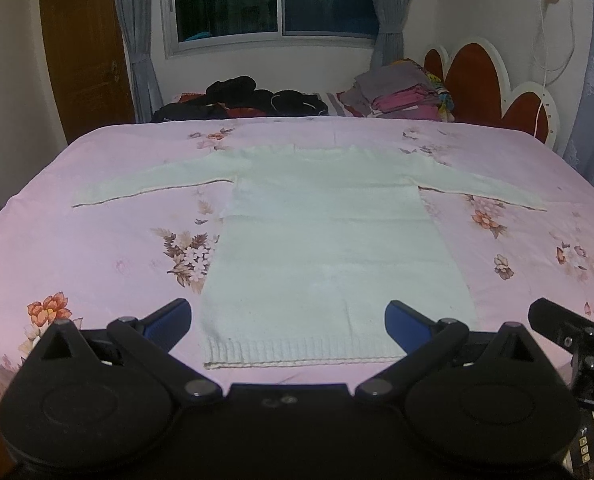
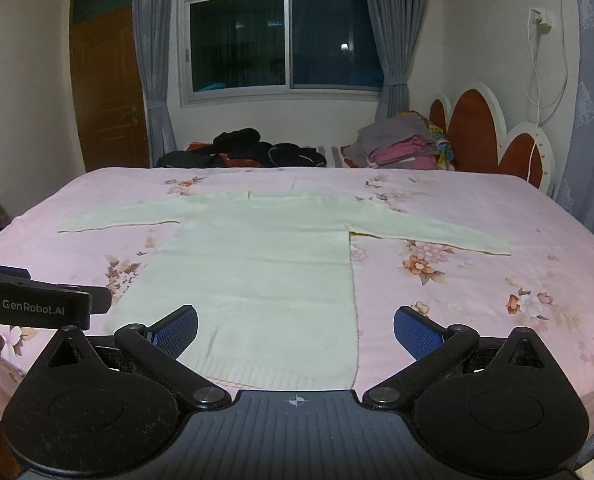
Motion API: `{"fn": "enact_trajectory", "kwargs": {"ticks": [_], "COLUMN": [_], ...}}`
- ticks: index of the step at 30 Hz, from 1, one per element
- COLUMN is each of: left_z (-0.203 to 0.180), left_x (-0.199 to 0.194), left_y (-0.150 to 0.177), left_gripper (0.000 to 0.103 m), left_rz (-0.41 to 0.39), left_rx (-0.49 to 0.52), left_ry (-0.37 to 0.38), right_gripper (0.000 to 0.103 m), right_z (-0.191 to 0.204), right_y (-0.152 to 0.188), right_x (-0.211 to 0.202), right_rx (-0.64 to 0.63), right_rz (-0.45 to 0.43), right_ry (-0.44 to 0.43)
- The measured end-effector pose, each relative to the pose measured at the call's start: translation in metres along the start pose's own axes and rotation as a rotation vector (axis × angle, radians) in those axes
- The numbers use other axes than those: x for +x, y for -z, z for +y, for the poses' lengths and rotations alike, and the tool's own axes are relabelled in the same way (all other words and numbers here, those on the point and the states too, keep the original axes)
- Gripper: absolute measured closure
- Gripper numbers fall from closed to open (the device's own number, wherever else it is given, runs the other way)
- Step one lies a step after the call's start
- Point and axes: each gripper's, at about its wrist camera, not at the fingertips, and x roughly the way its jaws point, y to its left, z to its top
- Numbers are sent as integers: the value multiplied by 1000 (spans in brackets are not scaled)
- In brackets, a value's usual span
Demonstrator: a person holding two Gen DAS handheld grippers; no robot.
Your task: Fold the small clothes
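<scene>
Both claws apart, empty: left gripper (image 1: 289, 326), right gripper (image 2: 296, 330), level at the ribbed hem. White sweater (image 1: 329, 248) flat on floral bedsheet (image 1: 97, 240), long axis running away, sleeves spread sideways. Left claw sits centred on the hem; right nearer its right corner.

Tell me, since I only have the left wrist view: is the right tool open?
Observer: Yes. The right tool is open, its blue pads wide apart and holding nothing.
Operator: Where does it sit over the garment?
Observer: The right-hand side edge of the pale cream knitted sweater runs up between the tool's fingers, and the ribbed hem lies just in front of it.
</scene>
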Motion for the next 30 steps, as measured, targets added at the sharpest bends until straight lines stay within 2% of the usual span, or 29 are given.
{"fn": "enact_trajectory", "kwargs": {"ticks": [30], "left_z": [7], "left_x": [2], "left_y": [-2], "left_gripper": [0], "left_rz": [10], "left_rx": [-10], "left_ry": [5], "right_gripper": [0], "right_z": [10], "right_y": [-2], "right_x": [12], "right_rx": [-24], "right_rz": [10], "right_ry": [-5]}}
